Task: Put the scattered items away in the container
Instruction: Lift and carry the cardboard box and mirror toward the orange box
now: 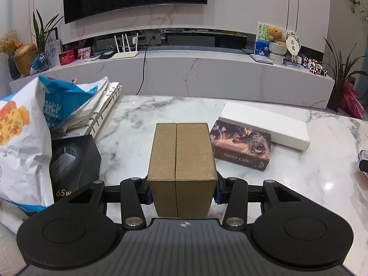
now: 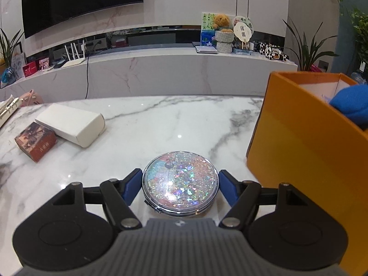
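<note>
1. On the marble table [image 1: 128, 124], the left gripper [image 1: 181, 189] was clamped on a gold box [image 1: 181, 161]; its blue pads pressed both side walls, and the box stood centred between them with a seam running down its top.
2. At 1 o'clock from the gold box lay a photo card box [image 1: 241, 147], just beside it and apart from the grip. Touching the card box's far side, at 2 o'clock, lay a long white box [image 1: 266, 124].
3. At 9 o'clock sat a black charger box [image 1: 73, 161] marked "65w", partly covered by a white-and-blue snack bag [image 1: 23, 142]. A ring binder [image 1: 103, 105] lay at 10 o'clock behind the bag.
4. Right wrist view: the right gripper [image 2: 180, 187] bracketed a round glitter compact [image 2: 180, 184] lying flat on the table. The blue fingers [image 2: 132, 185] sat at its 9 and 3 o'clock edges; whether they gripped it or merely flanked it, cannot tell.
5. An orange container [image 2: 299, 142] stood at 2 o'clock from the compact, open-topped, with a blue soft item [image 2: 352, 108] inside.
6. The white box and photo card box appeared at 10 o'clock in this view, touching each other.
</note>
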A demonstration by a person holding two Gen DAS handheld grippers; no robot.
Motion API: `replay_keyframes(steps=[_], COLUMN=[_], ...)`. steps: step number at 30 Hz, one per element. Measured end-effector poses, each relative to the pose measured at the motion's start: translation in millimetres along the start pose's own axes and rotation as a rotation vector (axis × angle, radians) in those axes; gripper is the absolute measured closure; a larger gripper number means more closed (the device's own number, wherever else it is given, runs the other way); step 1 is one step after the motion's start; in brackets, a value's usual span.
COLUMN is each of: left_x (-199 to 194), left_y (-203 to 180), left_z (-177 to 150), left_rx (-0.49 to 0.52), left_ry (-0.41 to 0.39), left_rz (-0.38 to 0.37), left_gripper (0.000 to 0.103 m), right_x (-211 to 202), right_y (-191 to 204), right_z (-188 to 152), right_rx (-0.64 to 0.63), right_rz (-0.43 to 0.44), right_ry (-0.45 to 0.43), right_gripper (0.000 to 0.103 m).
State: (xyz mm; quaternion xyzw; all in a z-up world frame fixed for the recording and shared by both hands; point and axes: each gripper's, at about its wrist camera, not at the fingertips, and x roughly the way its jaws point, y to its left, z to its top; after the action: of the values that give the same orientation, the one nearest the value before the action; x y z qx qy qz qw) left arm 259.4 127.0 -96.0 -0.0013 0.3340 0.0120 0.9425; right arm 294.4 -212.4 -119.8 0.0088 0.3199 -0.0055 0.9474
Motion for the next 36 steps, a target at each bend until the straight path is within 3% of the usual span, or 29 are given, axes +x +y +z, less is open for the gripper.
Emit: replay_keyframes(steps=[22,36], left_x=[-68.2,-117.2], left_y=[-50.2,-142.6], left_z=[68.2,111.8], left_rx=[0.070,0.150], left_ry=[-0.161,-0.280], left_rz=[-0.052,-0.203], left_gripper=[0.051,0.051], right_x=[-86.1,-173.1], right_y=[-28.3,-122.4], right_z=[78.4,121.9], right_rx=[-0.009,-0.004], right_rz=[-0.005,-0.117], right_ry=[-0.204,-0.329], right_gripper=[0.029,0.029])
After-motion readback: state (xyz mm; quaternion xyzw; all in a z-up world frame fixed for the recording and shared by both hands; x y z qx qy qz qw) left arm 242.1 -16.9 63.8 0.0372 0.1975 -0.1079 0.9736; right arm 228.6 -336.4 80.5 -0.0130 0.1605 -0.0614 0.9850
